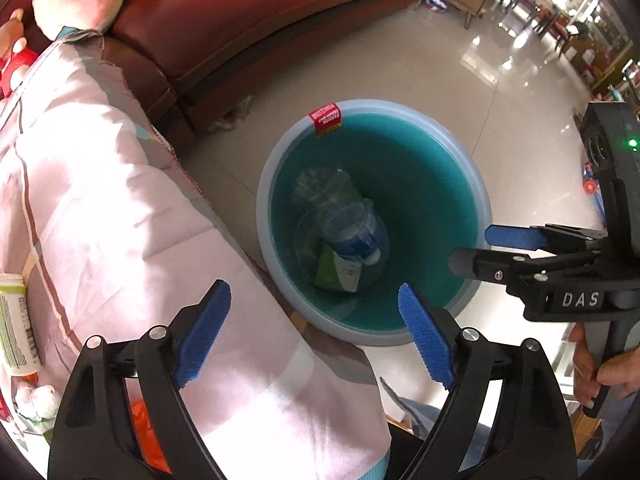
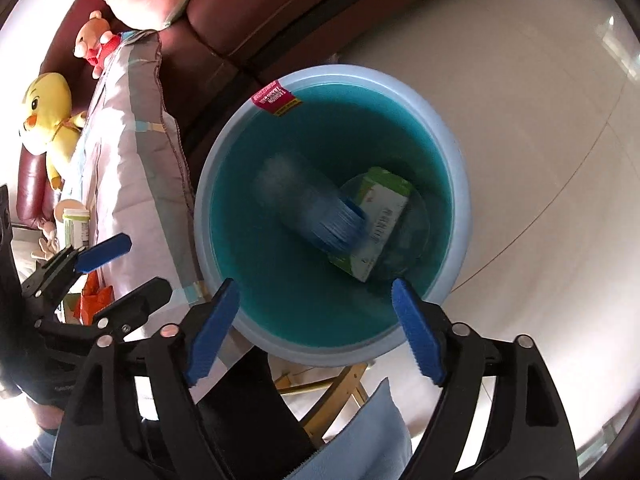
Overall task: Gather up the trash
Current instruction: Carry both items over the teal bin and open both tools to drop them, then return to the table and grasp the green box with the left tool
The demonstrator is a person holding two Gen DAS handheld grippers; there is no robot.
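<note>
**Both grippers empty above the bin; the next scrap lies off to my left**

I hold my left gripper (image 1: 314, 336) and my right gripper (image 2: 316, 326) over the round teal plastic waste bin with its pale blue rim (image 1: 264, 216), which stands on the glossy tiled floor (image 1: 400, 60) beside the dark red leather sofa (image 1: 248, 12). The blue-padded fingers (image 1: 204, 336) of both are spread wide, with nothing between them.

Down on the bin's floor lie a crushed clear plastic bottle with a blue label (image 2: 320, 216) and a green-and-white cardboard carton (image 2: 380, 220). The bottle lies across the carton; in the right wrist view its long axis runs from upper left to lower right.

What I judge still to be collected sits away from the bin: a white cylindrical container with a green label (image 1: 16, 320) lies at the near left edge of the pink quilted blanket (image 1: 120, 200), beside an orange wrapper (image 2: 94, 300). It lies to the left of my left fingers, its long axis roughly along them. My left hand is nearer, so I would send that one and turn it away from the bin.
</note>
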